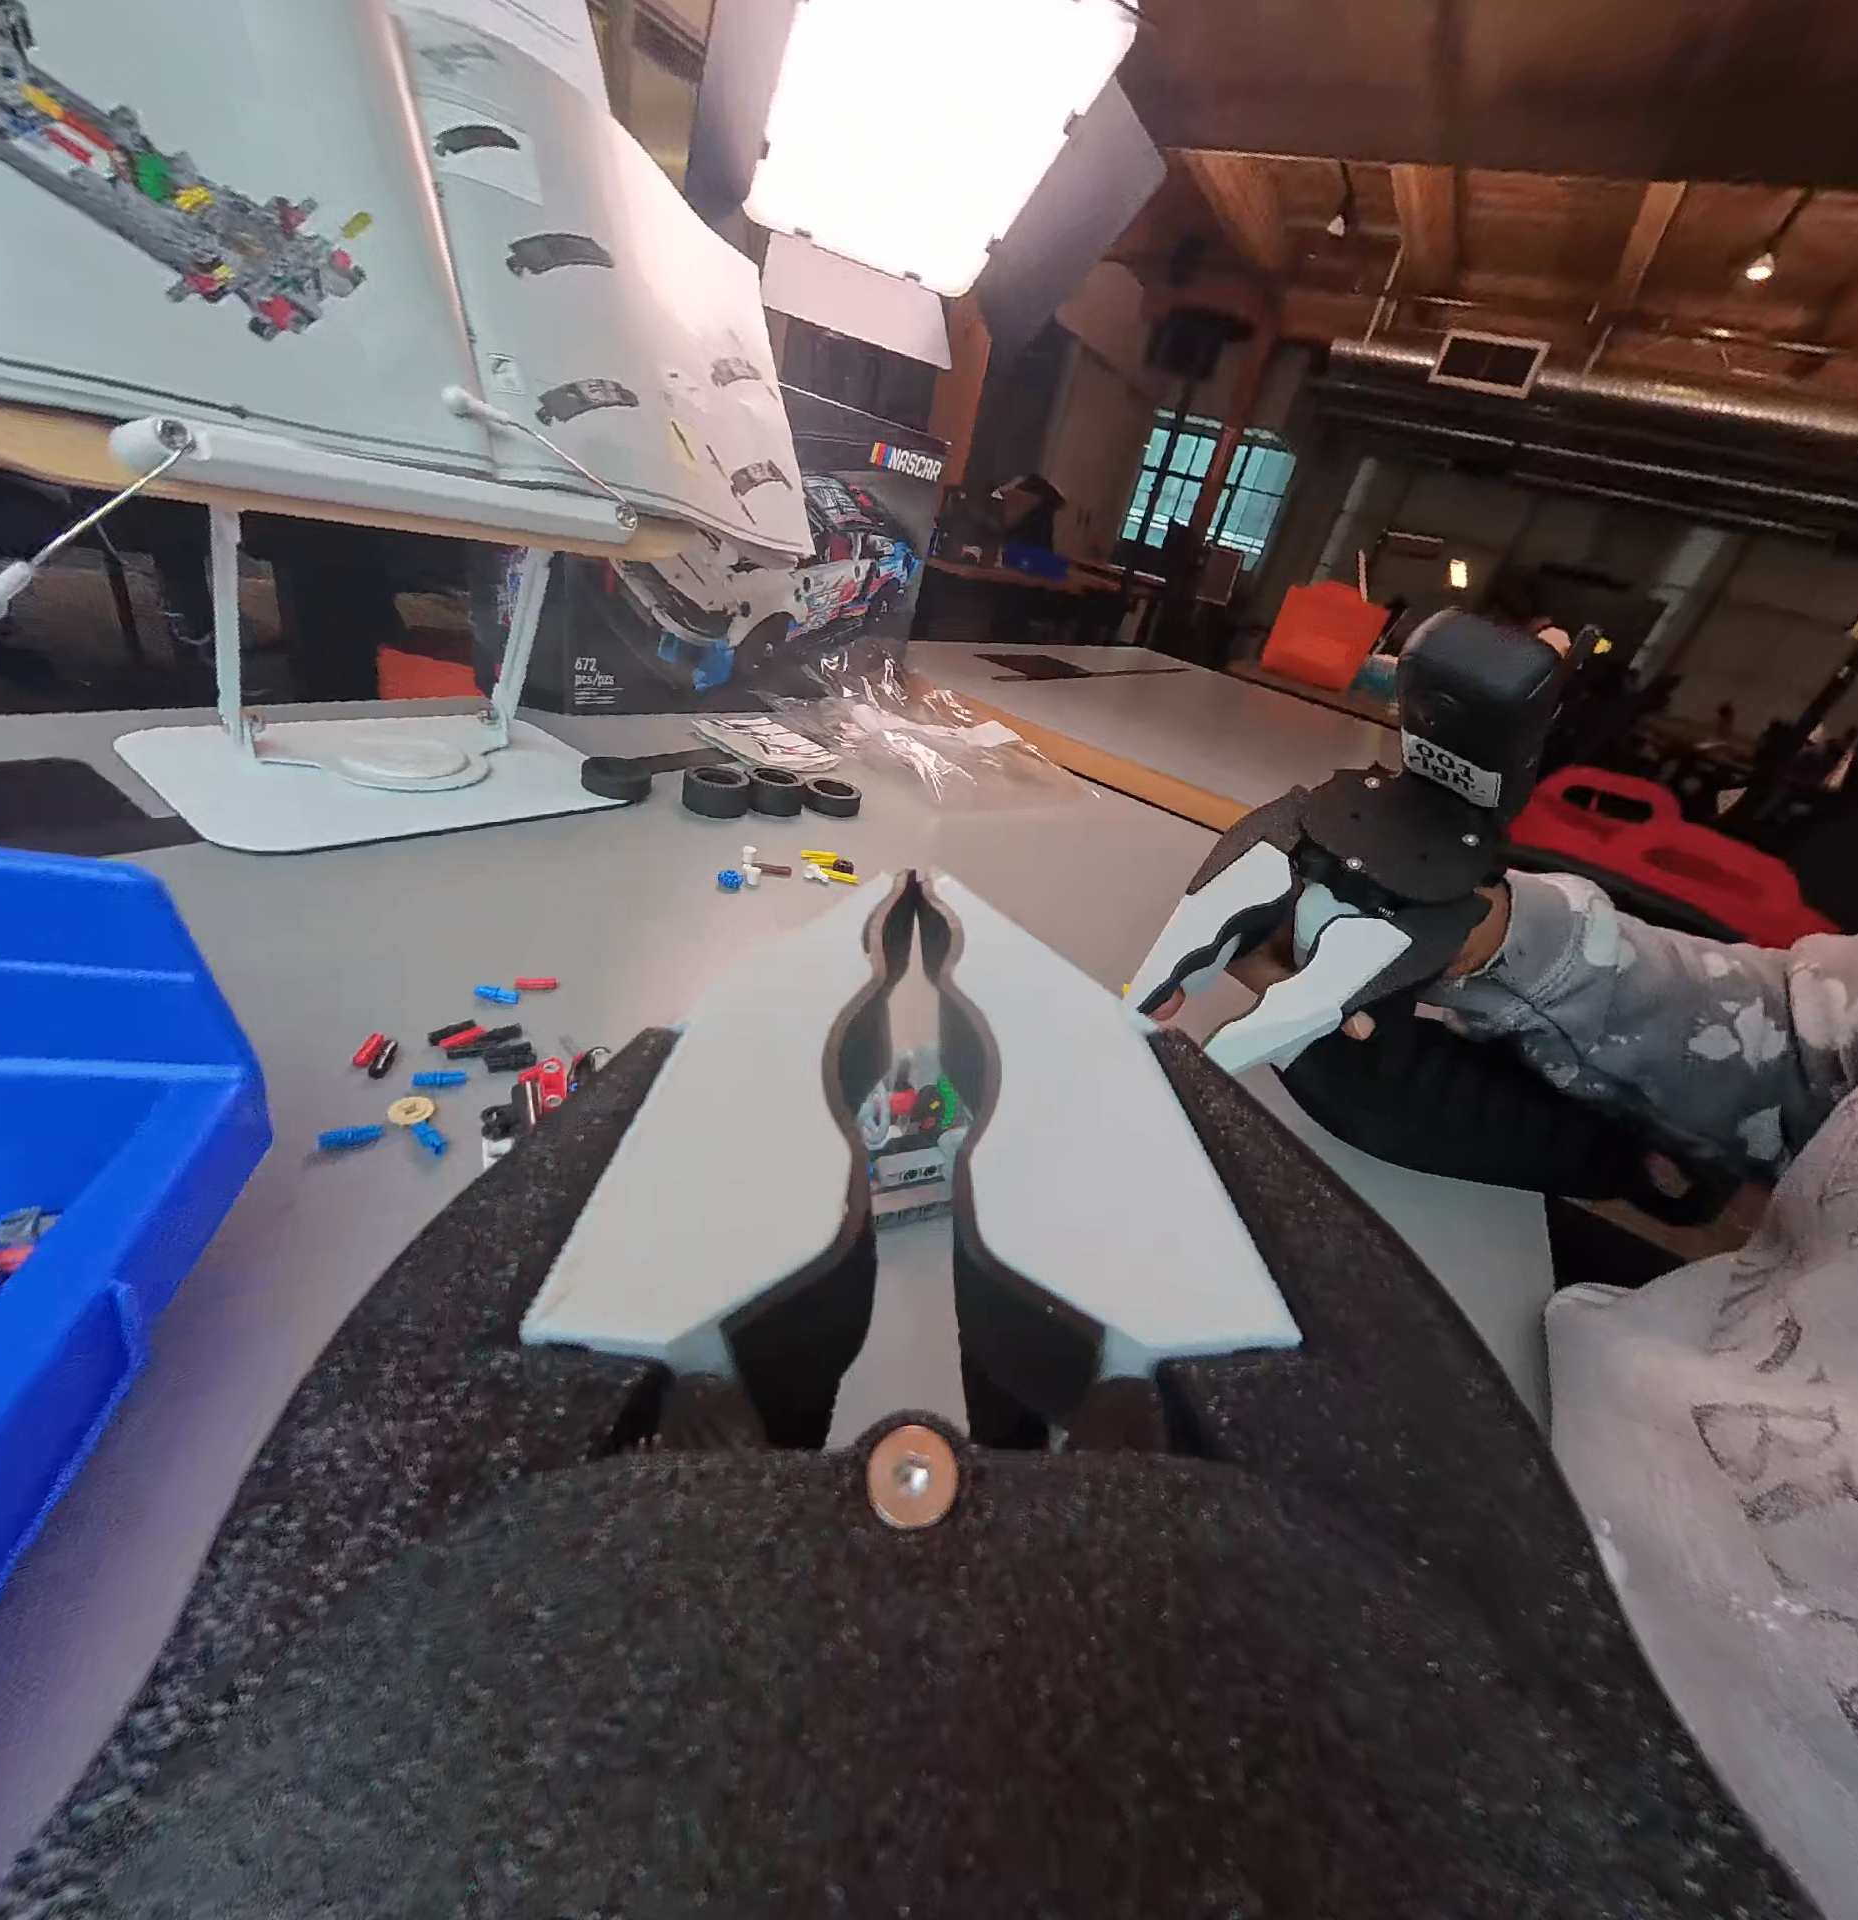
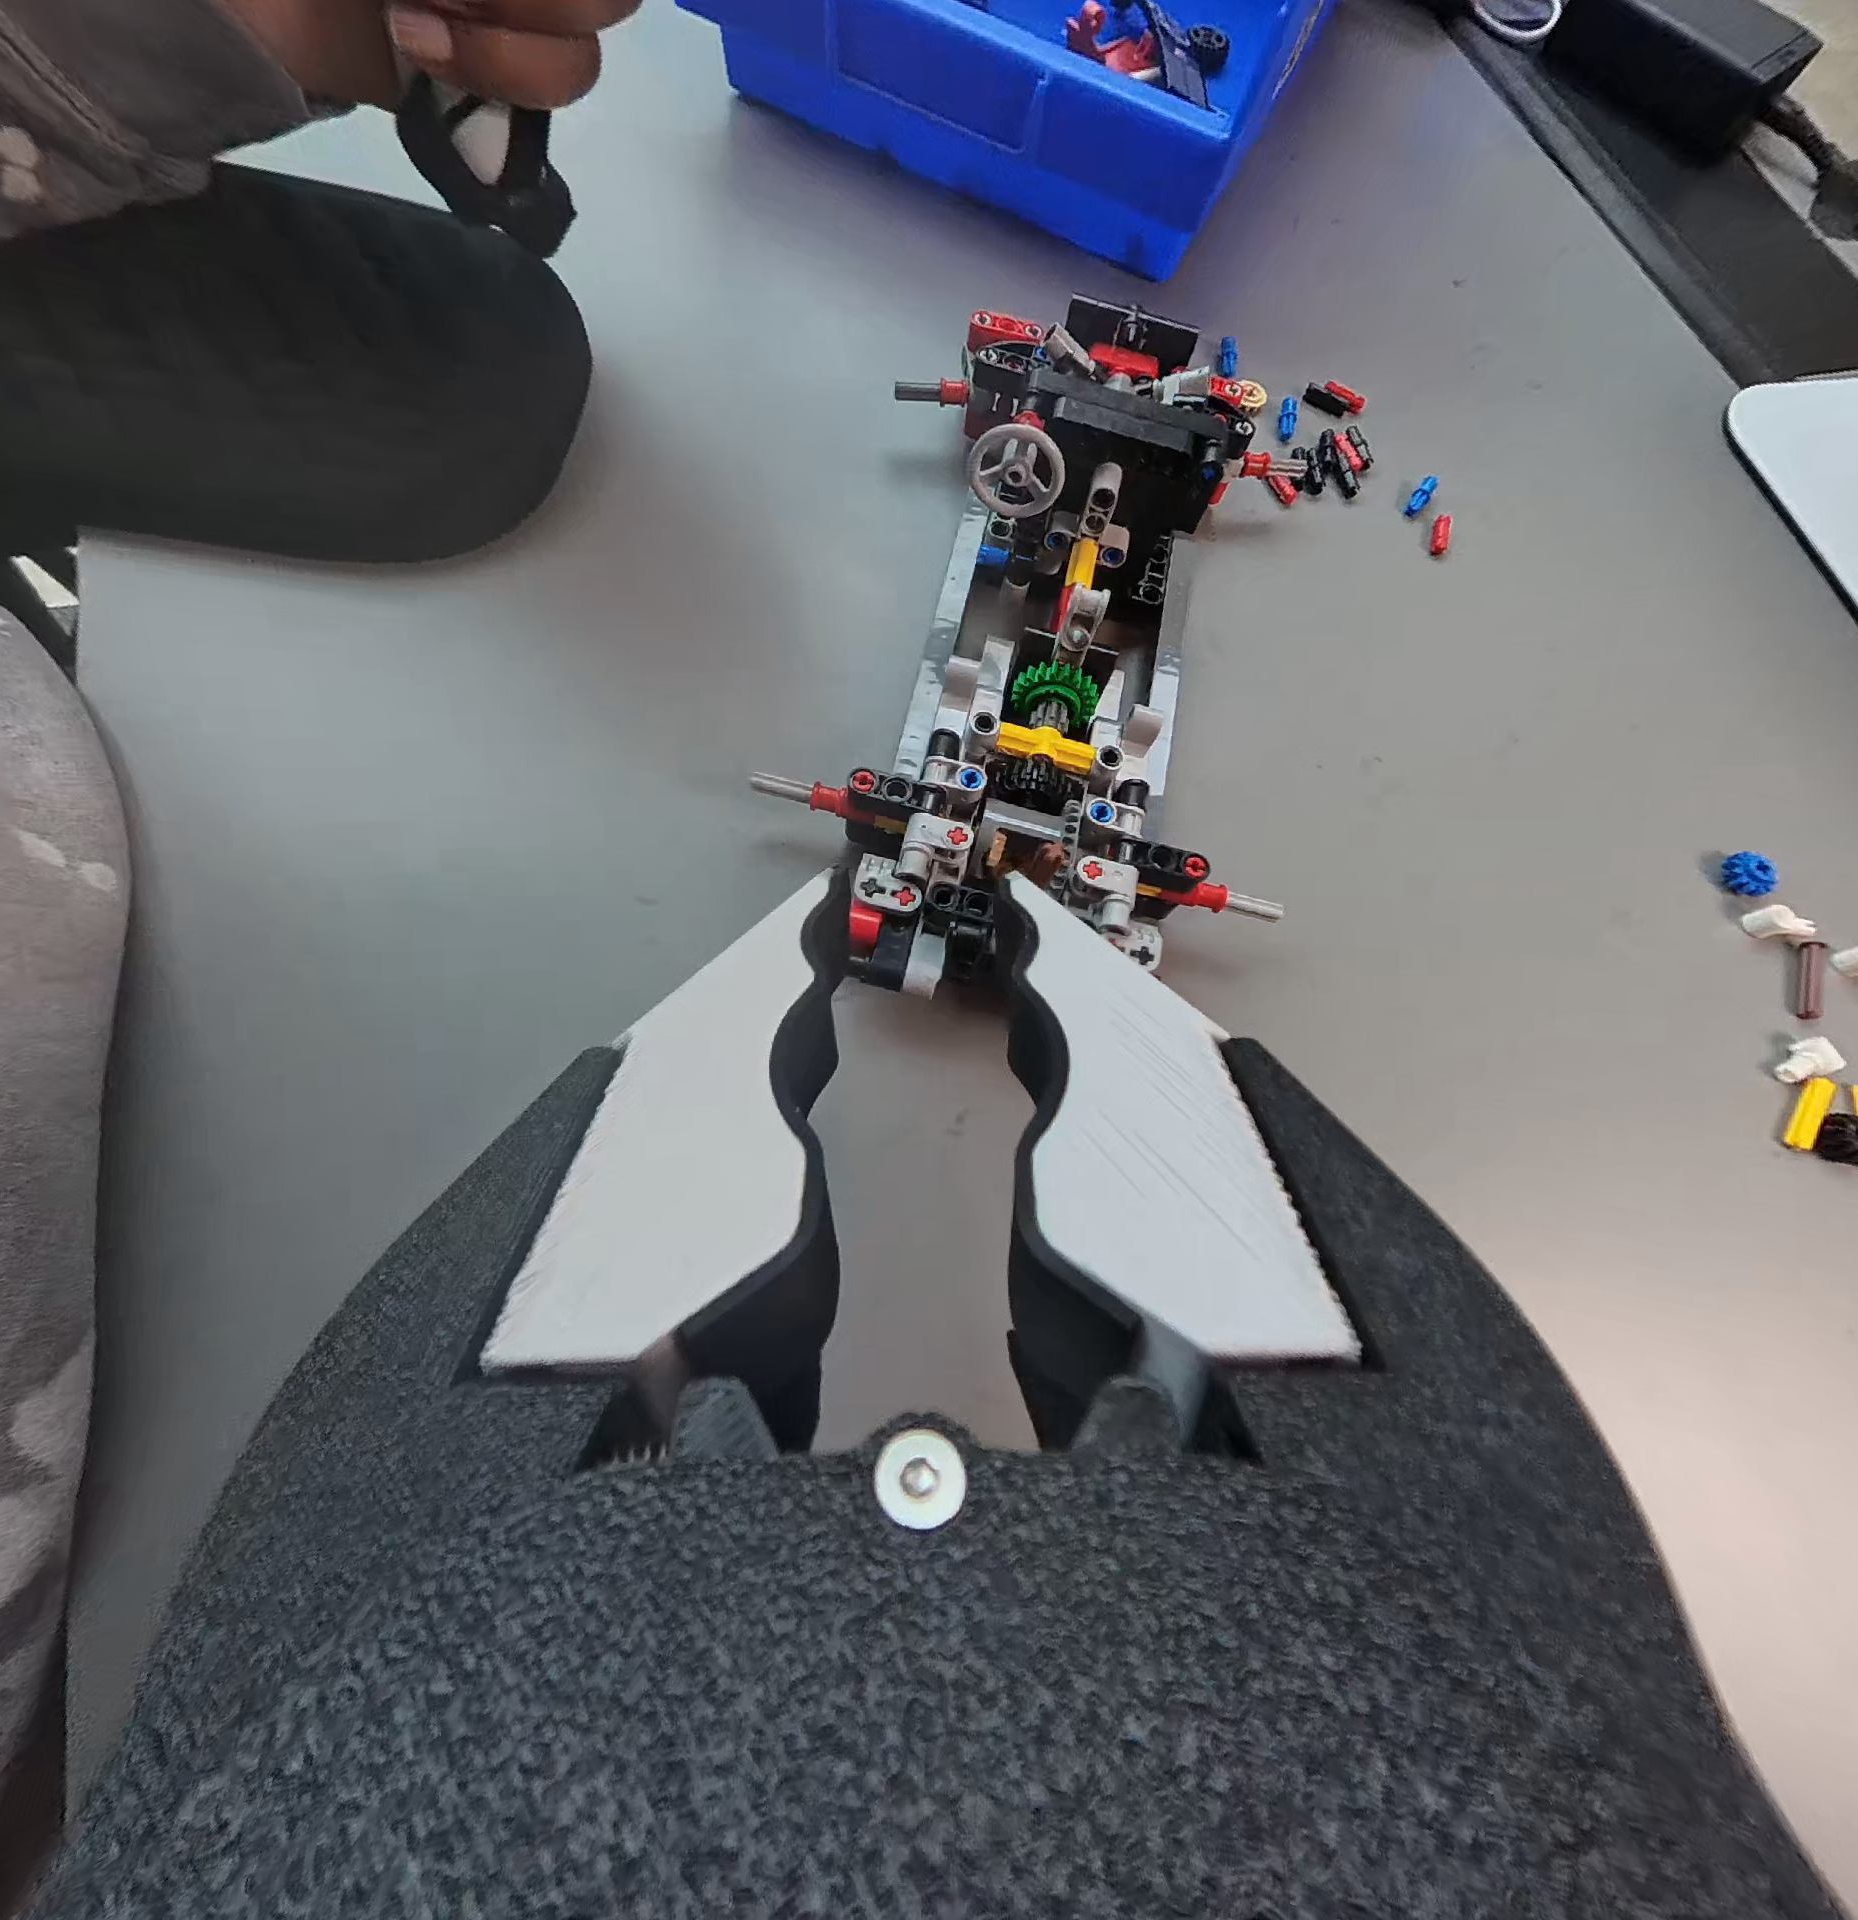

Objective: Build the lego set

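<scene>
My left tool (image 1: 912, 883) is pinched all the way closed with nothing in it. It hangs over the grey bench (image 1: 613, 935). My right tool (image 2: 920, 899) is open, with its two tips on either side of the near end of the car frame (image 2: 1060, 665). I cannot tell if it is squeezing the frame.

The one frame lies flat in the middle of the bench, long way pointing off toward the blue bin (image 2: 1018, 114). It has one grey steering wheel (image 2: 1015, 470), one green gear (image 2: 1055, 694) and one yellow piece (image 2: 1044, 744) behind the gear.

Three black tyres (image 1: 771, 792) sit in a row near the white book stand (image 1: 364, 769). One open book (image 1: 385, 229) rests on that stand. One dark box (image 1: 738, 592) stands behind it.

Small red, blue and black pins (image 2: 1330, 447) lie loose beside the far end of the frame. Off to the right I count one blue gear (image 2: 1748, 873), three white bits (image 2: 1808, 1060), one brown peg (image 2: 1810, 979) and two yellow bits (image 2: 1808, 1114).
</scene>
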### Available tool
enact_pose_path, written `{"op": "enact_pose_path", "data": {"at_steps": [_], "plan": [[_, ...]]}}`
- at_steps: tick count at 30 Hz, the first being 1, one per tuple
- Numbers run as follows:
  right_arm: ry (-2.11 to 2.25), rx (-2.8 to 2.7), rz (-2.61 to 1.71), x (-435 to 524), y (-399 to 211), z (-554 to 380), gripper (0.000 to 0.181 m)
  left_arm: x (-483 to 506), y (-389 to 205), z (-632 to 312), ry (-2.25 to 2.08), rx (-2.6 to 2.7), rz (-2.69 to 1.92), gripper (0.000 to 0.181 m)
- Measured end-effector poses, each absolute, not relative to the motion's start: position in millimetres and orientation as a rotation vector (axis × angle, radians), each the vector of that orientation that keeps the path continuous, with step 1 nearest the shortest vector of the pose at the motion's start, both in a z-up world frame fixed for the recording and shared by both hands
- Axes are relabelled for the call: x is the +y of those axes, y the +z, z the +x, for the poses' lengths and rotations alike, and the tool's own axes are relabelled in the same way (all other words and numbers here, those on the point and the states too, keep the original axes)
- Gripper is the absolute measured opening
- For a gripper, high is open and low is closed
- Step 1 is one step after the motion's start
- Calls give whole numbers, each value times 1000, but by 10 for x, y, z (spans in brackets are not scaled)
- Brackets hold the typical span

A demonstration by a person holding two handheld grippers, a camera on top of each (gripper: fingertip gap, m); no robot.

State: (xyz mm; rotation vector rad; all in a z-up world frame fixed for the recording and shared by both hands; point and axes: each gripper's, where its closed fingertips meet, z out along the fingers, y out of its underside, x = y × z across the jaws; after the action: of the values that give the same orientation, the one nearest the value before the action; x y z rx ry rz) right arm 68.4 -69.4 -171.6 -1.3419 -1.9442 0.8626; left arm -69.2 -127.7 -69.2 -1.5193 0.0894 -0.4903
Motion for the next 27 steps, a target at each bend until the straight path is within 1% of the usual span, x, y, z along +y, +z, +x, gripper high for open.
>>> {"op": "enact_pose_path", "data": {"at_steps": [2, 3, 4, 5, 7, 8, 9, 12, 16, 17, 19, 20, 21, 25, 27], "plan": [[834, -1909, -1337, -650, -1671, 646, 25, -1330, -687, -762, -501, 65, -1514, 0], [834, -1887, -1354, -630, -1652, 630, 24, -1345, -689, -789, -478, 66, -1513, 3], [842, -1854, -1383, -605, -1632, 608, 26, -1351, -699, -805, -449, 73, -1517, 14], [848, -1816, -1419, -568, -1620, 586, 32, -1351, -721, -809, -422, 85, -1529, 26], [860, -1794, -1471, -546, -1633, 579, 37, -1332, -792, -800, -385, 108, -1569, 52], [866, -1775, -1489, -533, -1622, 565, 42, -1324, -834, -782, -380, 121, -1592, 62], [867, -1763, -1505, -523, -1615, 547, 45, -1315, -877, -763, -377, 135, -1613, 69], [823, -1792, -1540, -510, -1639, 421, 67, -1276, -973, -722, -361, 173, -1654, 79], [757, -1957, -1542, -549, -1711, 126, 87, -1243, -952, -652, -344, 222, -1657, 88], [752, -2009, -1546, -583, -1737, 45, 88, -1243, -946, -642, -332, 231, -1658, 90], [690, -2105, -1542, -595, -1837, -117, 88, -1257, -947, -631, -303, 244, -1656, 92], [644, -2161, -1543, -587, -1922, -173, 82, -1269, -957, -632, -289, 246, -1657, 92], [614, -2208, -1522, -582, -1985, -226, 65, -1286, -969, -643, -277, 244, -1661, 91], [471, -2380, -1405, -517, -2057, -224, 36, -1413, -960, -730, -278, 209, -1657, 81], [382, -2487, -1200, -485, -2029, -162, 21, -1475, -928, -809, -282, 174, -1632, 75]]}}
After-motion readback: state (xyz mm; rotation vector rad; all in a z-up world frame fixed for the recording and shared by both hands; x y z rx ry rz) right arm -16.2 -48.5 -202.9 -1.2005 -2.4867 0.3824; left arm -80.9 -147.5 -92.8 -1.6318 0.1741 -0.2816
